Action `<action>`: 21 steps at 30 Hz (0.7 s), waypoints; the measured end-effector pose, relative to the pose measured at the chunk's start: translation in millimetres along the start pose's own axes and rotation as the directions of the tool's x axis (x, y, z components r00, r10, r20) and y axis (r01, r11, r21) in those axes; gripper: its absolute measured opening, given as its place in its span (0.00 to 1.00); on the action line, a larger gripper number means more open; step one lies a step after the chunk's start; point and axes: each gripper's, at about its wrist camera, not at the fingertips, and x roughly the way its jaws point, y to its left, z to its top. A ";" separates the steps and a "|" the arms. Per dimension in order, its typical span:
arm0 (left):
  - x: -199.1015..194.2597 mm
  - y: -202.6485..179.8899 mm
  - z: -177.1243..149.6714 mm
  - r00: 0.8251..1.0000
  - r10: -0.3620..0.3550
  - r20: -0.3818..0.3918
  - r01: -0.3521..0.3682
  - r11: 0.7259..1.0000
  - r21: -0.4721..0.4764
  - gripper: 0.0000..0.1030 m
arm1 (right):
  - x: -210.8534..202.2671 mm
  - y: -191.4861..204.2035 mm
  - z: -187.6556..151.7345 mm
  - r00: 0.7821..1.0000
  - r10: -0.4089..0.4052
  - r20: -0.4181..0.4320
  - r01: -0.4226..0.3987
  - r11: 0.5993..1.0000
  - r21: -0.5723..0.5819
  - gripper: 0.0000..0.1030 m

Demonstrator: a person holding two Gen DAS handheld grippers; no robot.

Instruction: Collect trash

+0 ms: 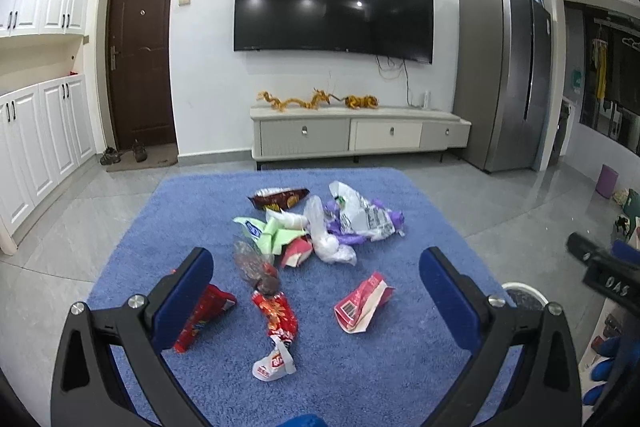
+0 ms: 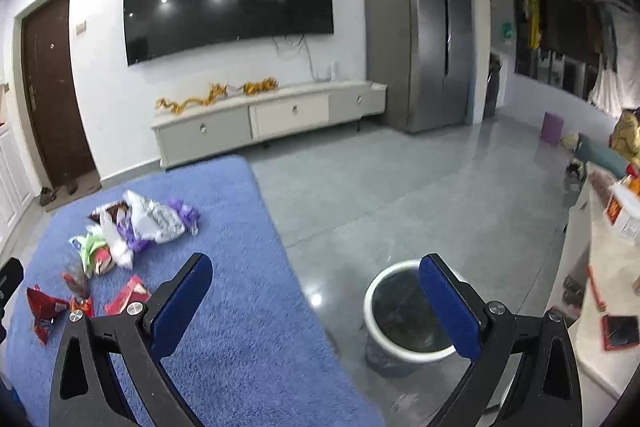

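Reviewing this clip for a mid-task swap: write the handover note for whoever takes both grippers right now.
Left gripper: open, empty, above the blue rug facing the trash.
Right gripper: open, empty, over the rug edge and the white bin.
Trash: wrapper pile mid-rug; nearer, a red snack bag, a red-and-white wrapper and a red-and-white carton.
Bin sits on the floor tiles right of the rug, dark liner; contents cannot be told.
Done: nothing visibly.
Left: collect every piece.

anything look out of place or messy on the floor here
Yes: crumpled snack wrappers and plastic bags lie scattered on the blue rug, none in the trash bin standing beside it on the tile.
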 end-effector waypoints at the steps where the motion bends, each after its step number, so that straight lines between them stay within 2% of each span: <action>1: -3.7 1.6 0.8 1.000 0.004 0.012 -0.004 1.000 -0.007 1.00 | -4.4 0.2 3.1 1.000 -0.008 0.013 0.008 1.000 -0.003 1.00; 5: -11.5 6.7 3.4 0.999 0.007 0.039 -0.006 1.000 -0.026 1.00 | -24.5 -0.8 12.5 0.997 -0.036 0.071 0.035 0.999 0.015 1.00; 9: -8.5 8.7 2.3 1.000 -0.015 0.019 0.015 0.999 -0.031 1.00 | -28.3 0.6 15.5 0.995 -0.063 0.072 0.062 0.998 0.012 1.00; 15: 18.9 4.1 11.6 1.000 -0.017 -0.007 0.017 1.000 -0.001 1.00 | -34.5 4.0 20.9 0.993 -0.102 0.059 0.102 0.995 -0.003 1.00; 21: 36.1 5.4 27.8 0.998 -0.060 -0.009 0.059 0.997 -0.049 1.00 | -59.9 -0.4 33.2 0.985 -0.146 0.092 0.148 0.989 -0.015 1.00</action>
